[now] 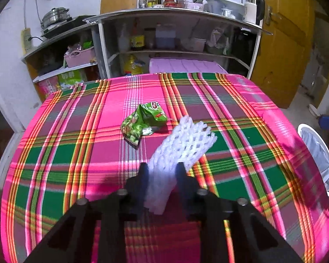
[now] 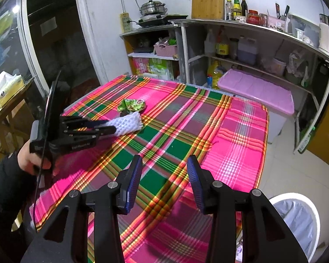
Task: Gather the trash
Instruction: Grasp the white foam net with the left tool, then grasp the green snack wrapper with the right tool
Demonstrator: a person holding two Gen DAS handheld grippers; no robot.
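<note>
White foam net (image 1: pixel 182 144), pink-green plaid tablecloth (image 1: pixel 241 114)

Your only obstacle on the tablecloth (image 2: pixel 241 131) is the green wrapper (image 1: pixel 143 120) at the far middle; right half open, bin (image 2: pixel 296 219) beside that edge.

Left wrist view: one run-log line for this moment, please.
left gripper: shut on white foam net | right gripper: open, holding nothing | green snack wrapper: on table | lined bin: beside table

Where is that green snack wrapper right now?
The green snack wrapper lies crumpled near the middle of the plaid tablecloth, just beyond and left of the white foam net that the left gripper is holding.
</note>
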